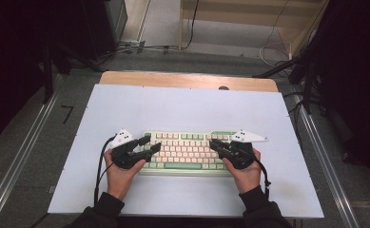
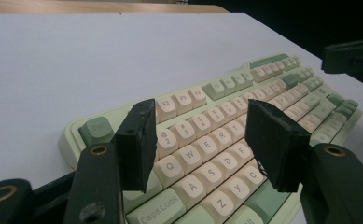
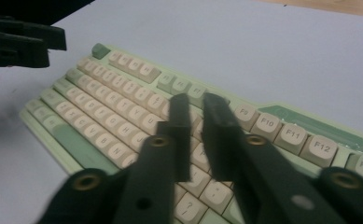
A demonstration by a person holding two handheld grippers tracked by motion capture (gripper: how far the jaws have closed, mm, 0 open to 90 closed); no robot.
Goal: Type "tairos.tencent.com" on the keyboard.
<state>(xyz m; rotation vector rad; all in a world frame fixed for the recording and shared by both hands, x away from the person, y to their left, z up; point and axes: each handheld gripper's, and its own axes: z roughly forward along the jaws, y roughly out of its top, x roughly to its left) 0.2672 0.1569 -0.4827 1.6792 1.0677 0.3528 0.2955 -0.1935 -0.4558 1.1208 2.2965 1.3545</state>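
Note:
A pale green keyboard (image 1: 187, 153) with cream keys lies on the white board (image 1: 187, 104), near its front middle. My left gripper (image 1: 152, 143) hovers over the keyboard's left end, jaws open. In the left gripper view the left gripper (image 2: 200, 135) stands over the letter keys (image 2: 202, 154) with nothing between its pads. My right gripper (image 1: 212, 142) is over the keyboard's right part, shut. In the right gripper view the right gripper (image 3: 193, 100) has its jaws almost touching above the keys near the function row (image 3: 282, 128), holding nothing. Whether either gripper touches a key I cannot tell.
The white board covers a wooden table (image 1: 187, 80) whose far edge shows behind it. Metal rails (image 1: 21, 156) run along both sides on the floor. Cables (image 1: 140, 47) and dark stands lie beyond the table. Bare board surrounds the keyboard.

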